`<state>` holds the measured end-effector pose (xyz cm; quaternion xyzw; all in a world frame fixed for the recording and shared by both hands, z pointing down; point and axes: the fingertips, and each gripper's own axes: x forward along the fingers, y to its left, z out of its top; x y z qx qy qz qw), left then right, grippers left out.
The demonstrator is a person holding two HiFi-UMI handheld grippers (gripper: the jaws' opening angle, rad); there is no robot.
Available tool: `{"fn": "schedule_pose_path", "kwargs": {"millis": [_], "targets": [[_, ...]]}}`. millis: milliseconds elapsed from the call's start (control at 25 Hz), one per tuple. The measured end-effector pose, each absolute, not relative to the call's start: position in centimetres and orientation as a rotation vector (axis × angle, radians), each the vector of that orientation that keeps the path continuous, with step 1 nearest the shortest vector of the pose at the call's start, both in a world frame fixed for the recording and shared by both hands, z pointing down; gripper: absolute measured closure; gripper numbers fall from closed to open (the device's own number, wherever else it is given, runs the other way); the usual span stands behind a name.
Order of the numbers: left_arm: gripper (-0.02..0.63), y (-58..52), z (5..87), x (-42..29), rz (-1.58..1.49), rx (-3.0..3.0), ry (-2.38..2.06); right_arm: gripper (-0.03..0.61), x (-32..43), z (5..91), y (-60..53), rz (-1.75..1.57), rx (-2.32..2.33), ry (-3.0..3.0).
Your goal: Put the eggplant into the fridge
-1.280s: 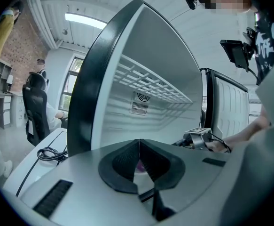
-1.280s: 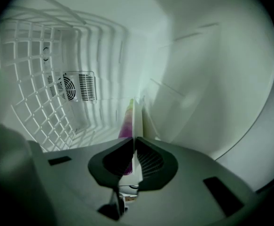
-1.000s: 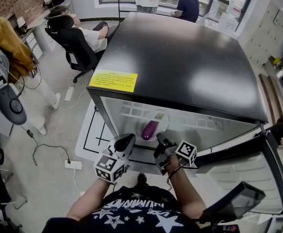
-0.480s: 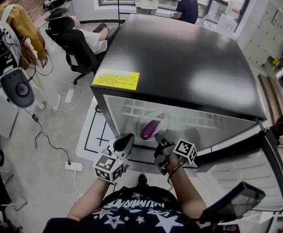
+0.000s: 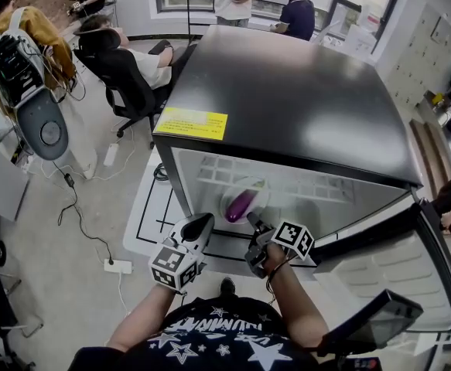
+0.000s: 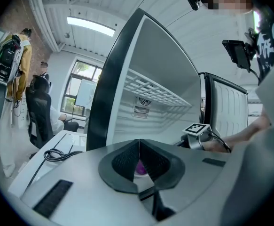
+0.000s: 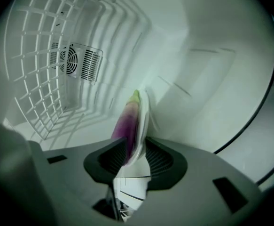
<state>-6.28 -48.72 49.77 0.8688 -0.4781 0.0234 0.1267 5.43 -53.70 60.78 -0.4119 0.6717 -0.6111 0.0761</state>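
Note:
A purple eggplant lies on a white plate inside the open fridge, just past its front edge. My right gripper is shut on the plate's near rim. In the right gripper view the plate stands edge-on between the jaws with the eggplant against its left face. My left gripper hovers just left of the plate, outside the fridge front. Its jaws are shut with nothing held, and a sliver of the eggplant shows beyond them.
The fridge door hangs open at the right. A white wire shelf and a fan vent line the inside. Several people and an office chair are at the left and back. A cable and power strip lie on the floor.
Both grippers and the plate with the eggplant have barely moved. The view has shifted slightly, and the person with the backpack at the far left has moved.

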Motion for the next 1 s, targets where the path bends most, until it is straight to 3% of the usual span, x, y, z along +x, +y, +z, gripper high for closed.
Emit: {"fn": "schedule_pose_path", "kwargs": {"millis": [1000], "targets": [[0.604, -42.2, 49.1, -8.1, 0.075, 2.575, -1.311, 0.482, 6.7, 57.2, -46.5, -1.626, -1.148, 1.871]]}}
